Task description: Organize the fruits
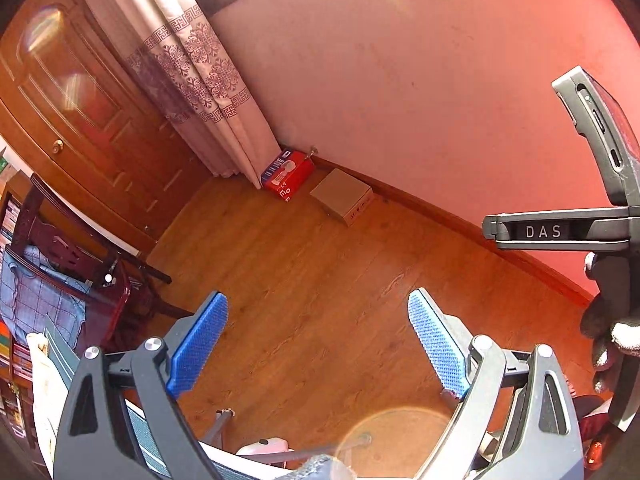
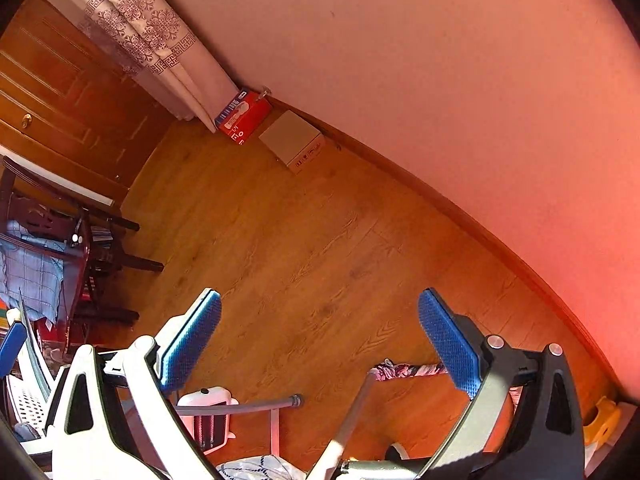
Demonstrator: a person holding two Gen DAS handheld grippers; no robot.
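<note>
No fruit shows in either view. My left gripper (image 1: 318, 312) is open and empty, its blue pads (image 1: 200, 340) wide apart, raised and pointing over the wooden floor (image 1: 300, 260) toward the room's corner. My right gripper (image 2: 320, 308) is open and empty too, with blue pads (image 2: 190, 340) spread, pointing the same way. The right gripper's body marked "DAS" (image 1: 560, 232), held by a gloved hand (image 1: 612, 332), shows at the right edge of the left wrist view.
A red box (image 1: 286, 174) and a cardboard box (image 1: 342, 196) lie by the pink wall. A curtain (image 1: 192, 72) hangs beside a wooden door (image 1: 60, 100). A dark chair with cloth (image 1: 52, 280) stands left. A white heater (image 2: 210, 420) and grey metal tubes (image 2: 240, 406) are below.
</note>
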